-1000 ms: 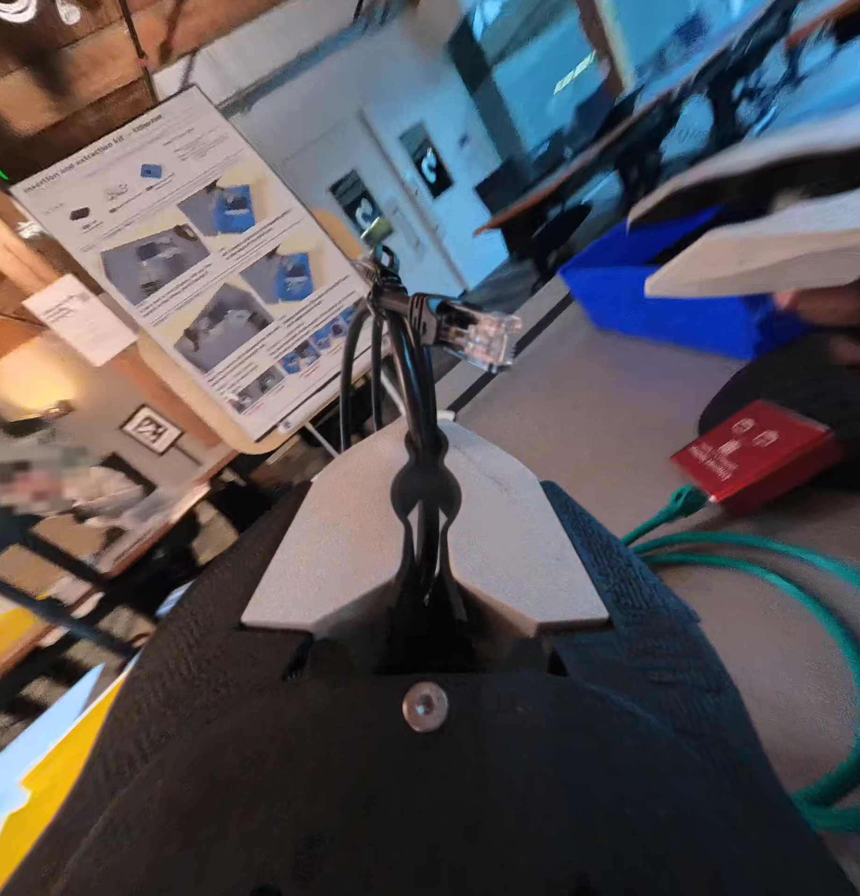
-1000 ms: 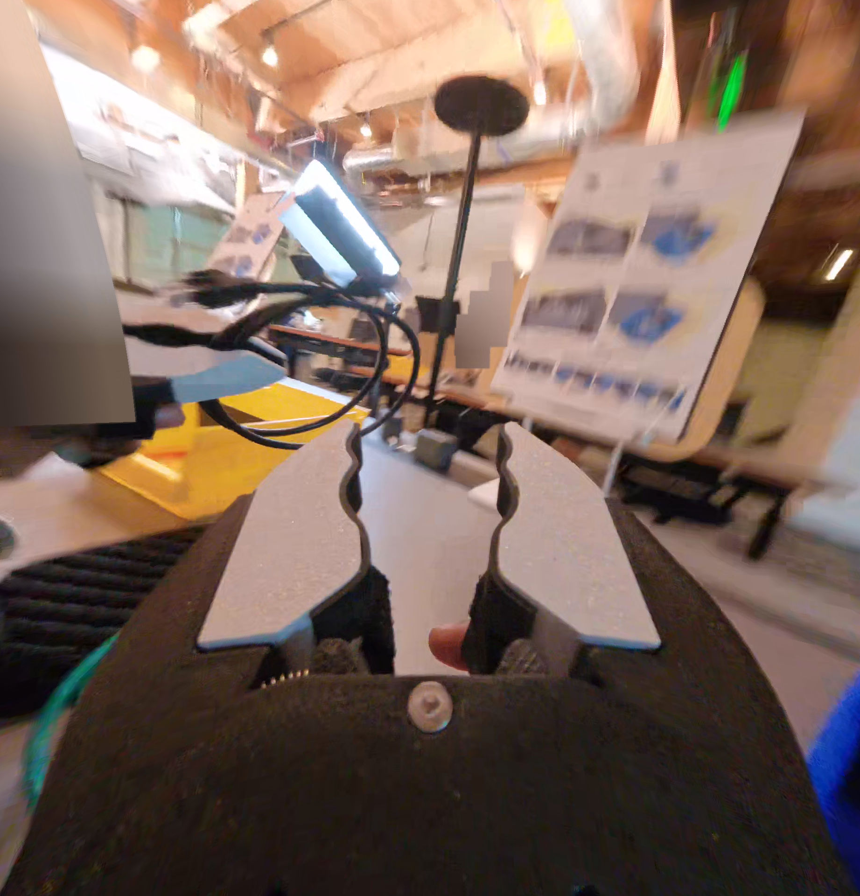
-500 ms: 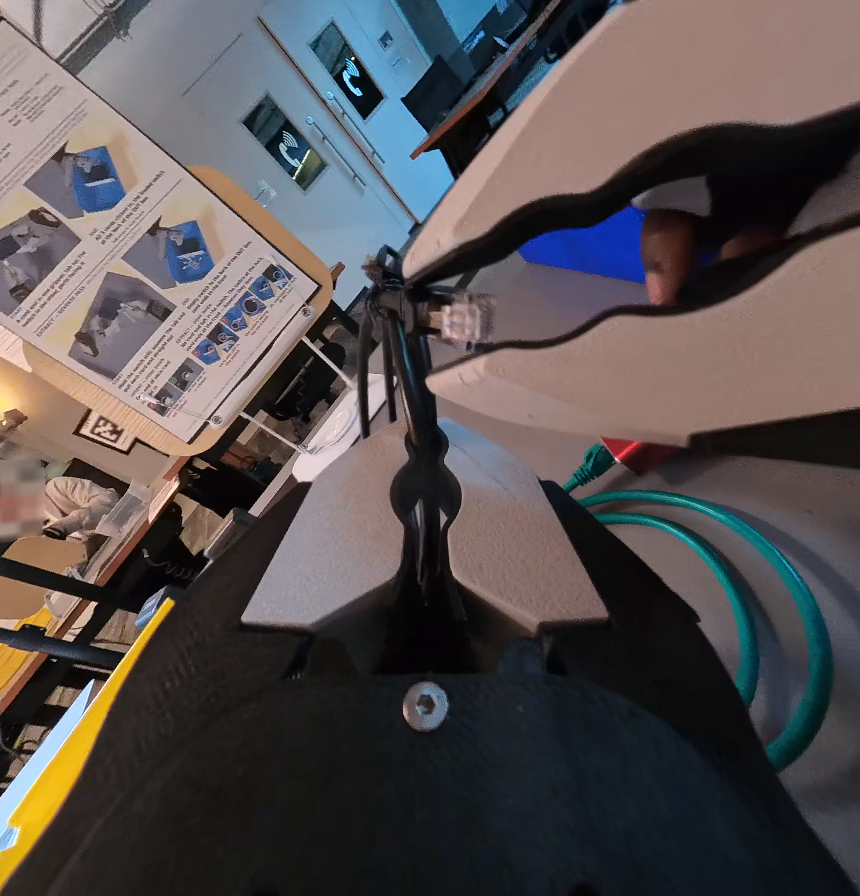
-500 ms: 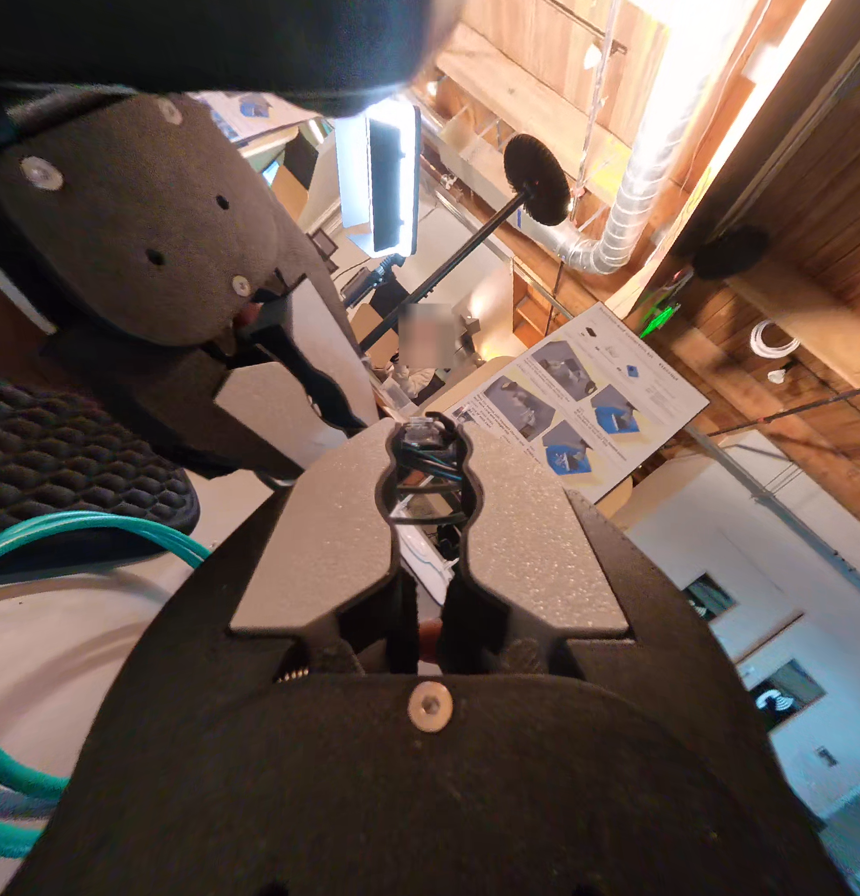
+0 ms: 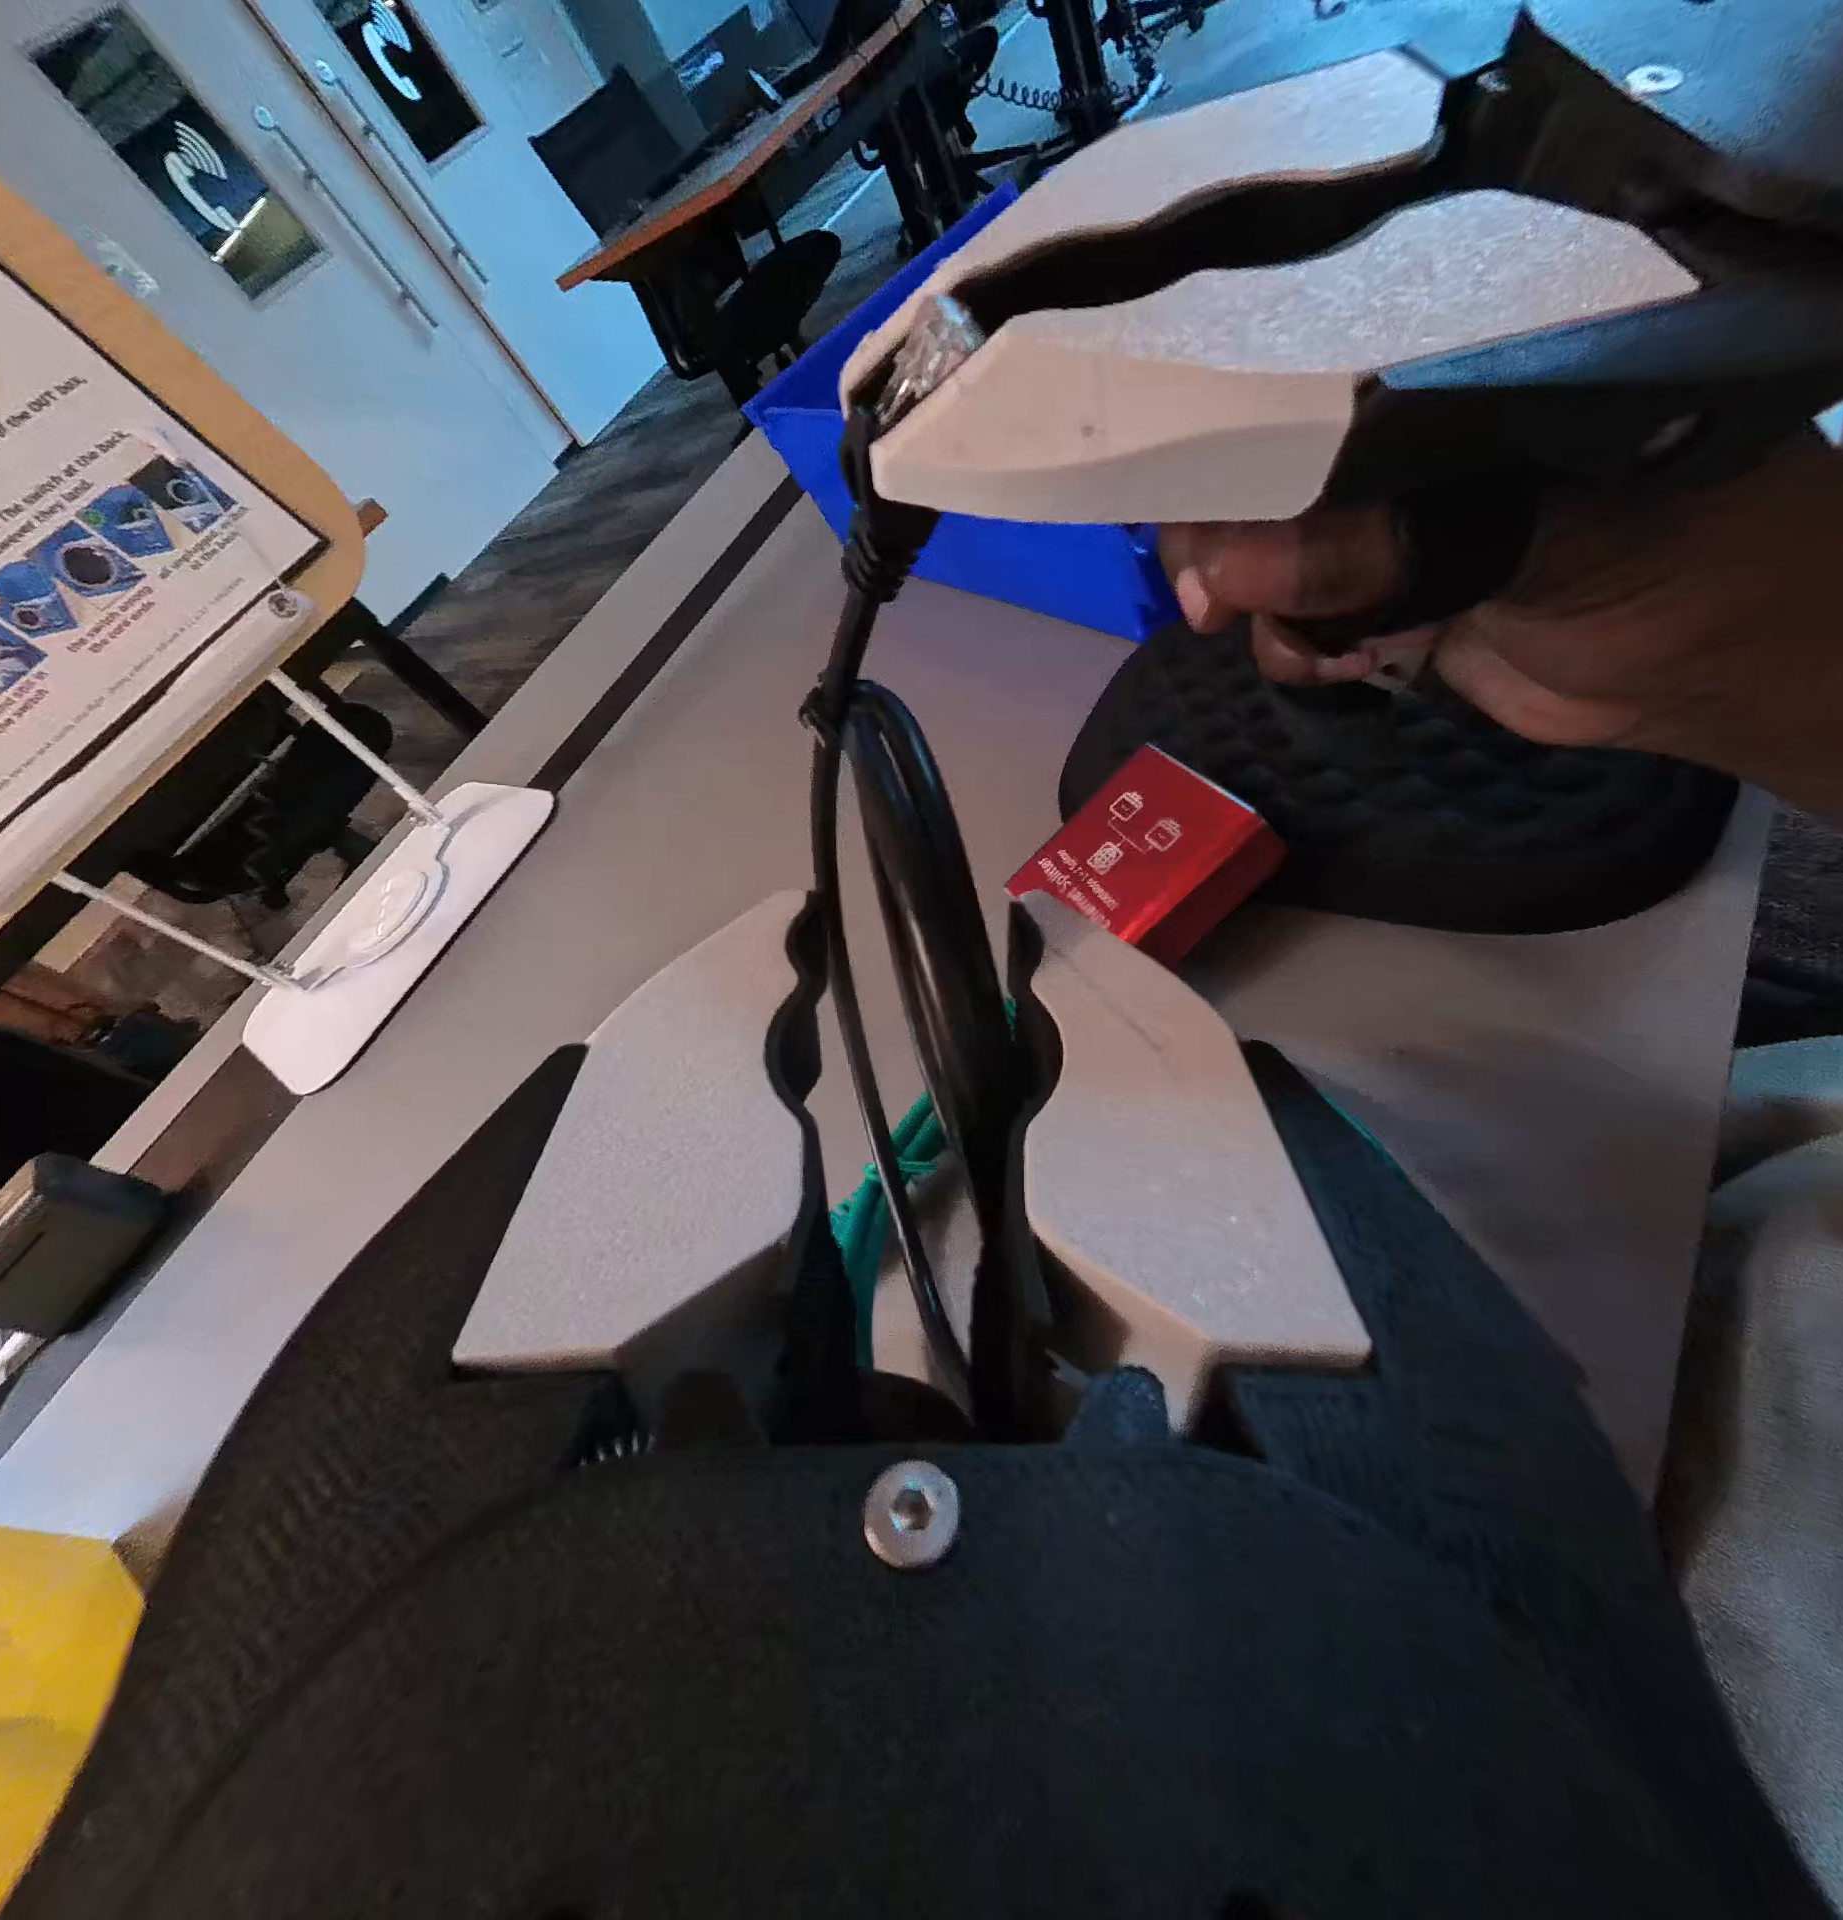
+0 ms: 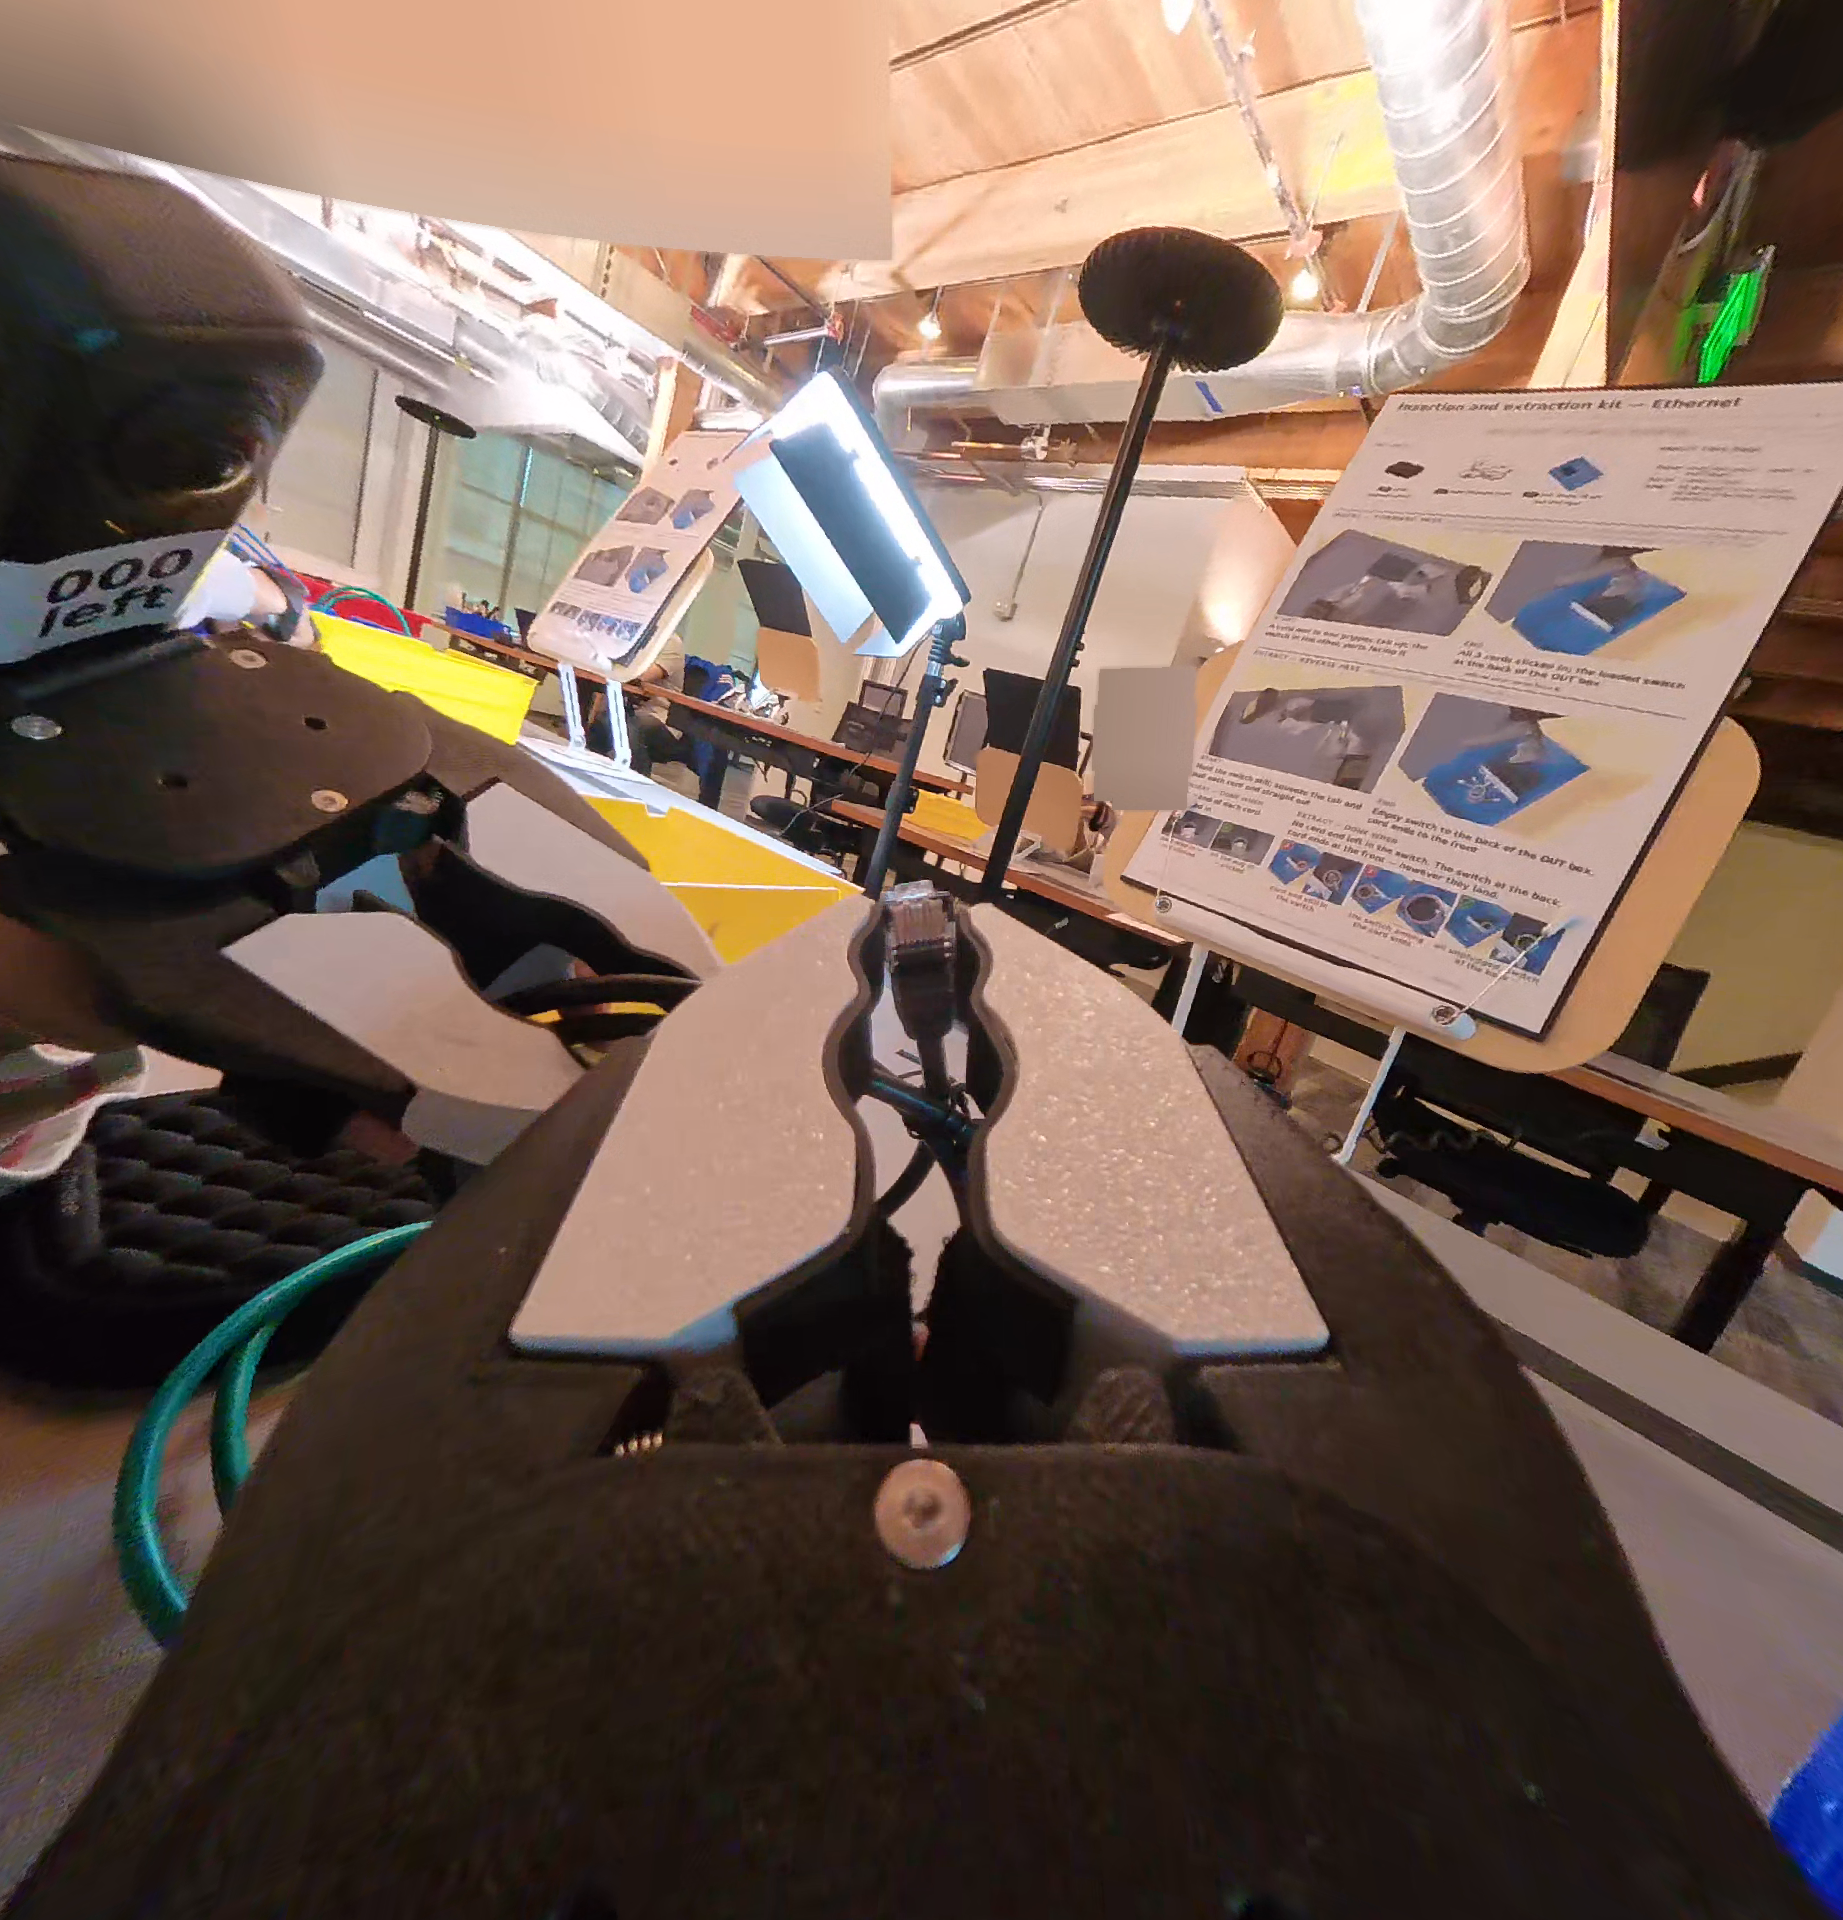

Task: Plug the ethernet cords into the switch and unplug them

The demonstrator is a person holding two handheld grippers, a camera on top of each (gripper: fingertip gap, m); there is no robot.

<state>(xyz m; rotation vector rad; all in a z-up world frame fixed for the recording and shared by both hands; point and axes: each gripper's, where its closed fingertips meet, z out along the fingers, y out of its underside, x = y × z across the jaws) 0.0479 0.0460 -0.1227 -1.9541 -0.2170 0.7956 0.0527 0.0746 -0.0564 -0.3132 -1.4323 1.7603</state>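
In the left wrist view my left gripper [image 5: 906, 914] is open, and the coiled black ethernet cord [image 5: 901, 831] hangs loosely between its fingers. My right gripper [image 5: 896, 395] comes in from the upper right and is shut on the cord's clear plug [image 5: 932, 343]. In the right wrist view the right gripper [image 6: 919, 914] pinches that plug [image 6: 915, 925] at its fingertips, with the left gripper [image 6: 636, 1008] open at the left. The red switch [image 5: 1145, 852] lies on the table against a black mat [image 5: 1416, 790]. A green ethernet cord [image 5: 896, 1174] lies below the left gripper.
A blue bin [image 5: 1000, 551] stands behind the switch on the grey table [image 5: 1468, 1091]. An instruction board [image 6: 1468, 727] on a white stand [image 5: 397, 914] is at the table's far side. A yellow bin [image 6: 730, 862] and a light panel [image 6: 855, 530] are beyond. The green cord [image 6: 169, 1455] loops near the mat. The left gripper's tips are roughly 7 centimeters from the right gripper's. From the left gripper's tips to the red switch [image 5: 1145, 852] is close to 10 centimeters.
My left gripper has opened and let go of the black cord. My right gripper has shut on the cord's plug and now holds it up. Both views have tilted down towards the table.
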